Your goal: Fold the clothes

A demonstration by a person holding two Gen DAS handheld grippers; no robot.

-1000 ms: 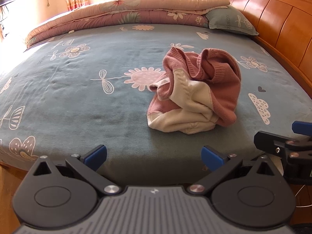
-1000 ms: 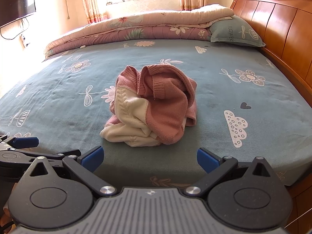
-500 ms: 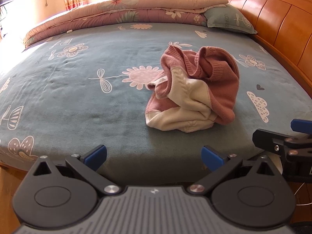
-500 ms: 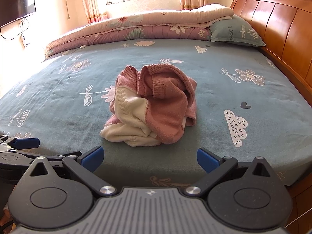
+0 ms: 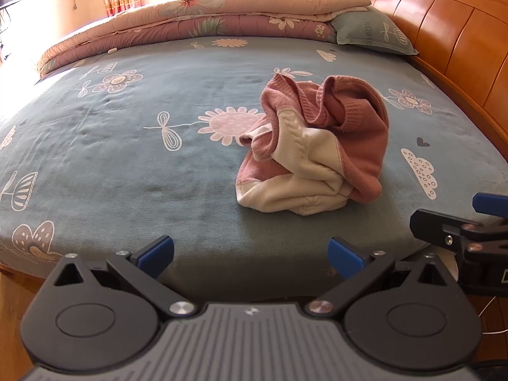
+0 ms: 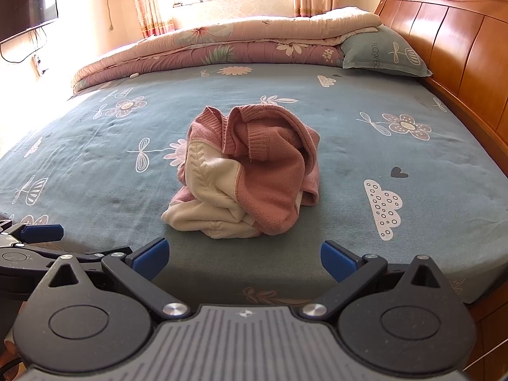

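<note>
A pink and cream knitted sweater [image 5: 317,146] lies crumpled in a heap on the blue patterned bed sheet [image 5: 127,158]; in the right wrist view the sweater [image 6: 247,171] sits dead ahead. My left gripper [image 5: 250,252] hangs open at the bed's near edge, short of the sweater and a little left of it. My right gripper [image 6: 243,255] is open too, just in front of the heap, nothing between its blue pads. Each gripper shows at the side of the other's view.
A folded floral quilt [image 6: 222,44] lies along the far side of the bed. A blue pillow [image 6: 381,54] leans by the wooden headboard [image 6: 451,41] on the right. A dark screen [image 6: 28,6] hangs on the left wall.
Both grippers have edged slightly forward and up toward the bed; the sweater has not moved and both stay open.
</note>
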